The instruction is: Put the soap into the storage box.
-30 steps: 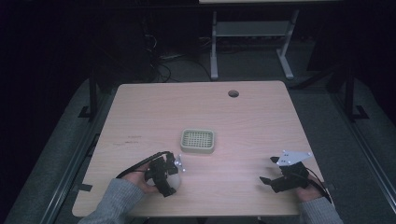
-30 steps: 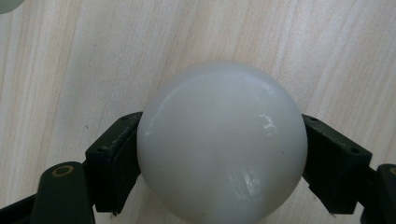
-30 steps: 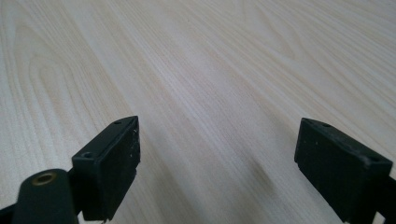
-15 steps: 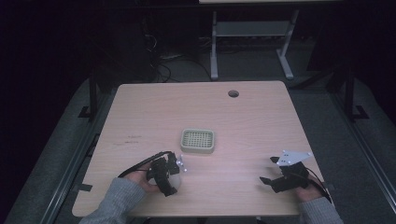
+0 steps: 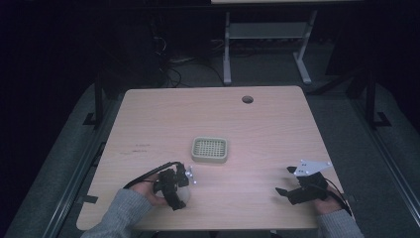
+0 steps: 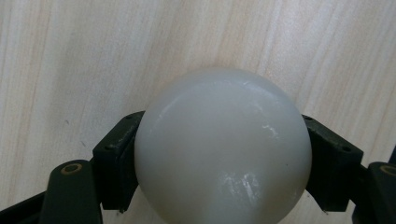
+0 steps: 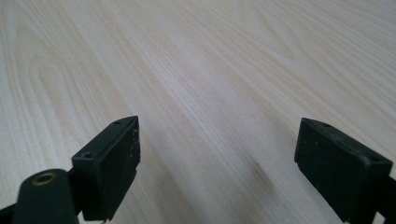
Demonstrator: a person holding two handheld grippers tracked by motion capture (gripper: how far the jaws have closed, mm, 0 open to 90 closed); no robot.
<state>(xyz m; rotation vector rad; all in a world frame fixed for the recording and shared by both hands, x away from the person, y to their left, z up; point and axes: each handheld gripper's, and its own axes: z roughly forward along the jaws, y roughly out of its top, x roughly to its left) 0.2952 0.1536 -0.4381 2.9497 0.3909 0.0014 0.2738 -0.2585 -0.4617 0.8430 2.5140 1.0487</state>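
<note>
White and smooth, a ball sits clamped between the jaws of the left hand-held gripper near the tabletop's front-left corner. The small slatted tray, apparently empty, lies just beyond and to its right, mid-tabletop. The right hand-held gripper rests near the front-right corner, jaws apart, holding nothing.

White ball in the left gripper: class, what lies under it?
Around the ball, pale wooden table shows, and the left gripper clamps its two sides. The patch directly beneath is covered by the ball, so whether it touches the wood cannot be told.
</note>
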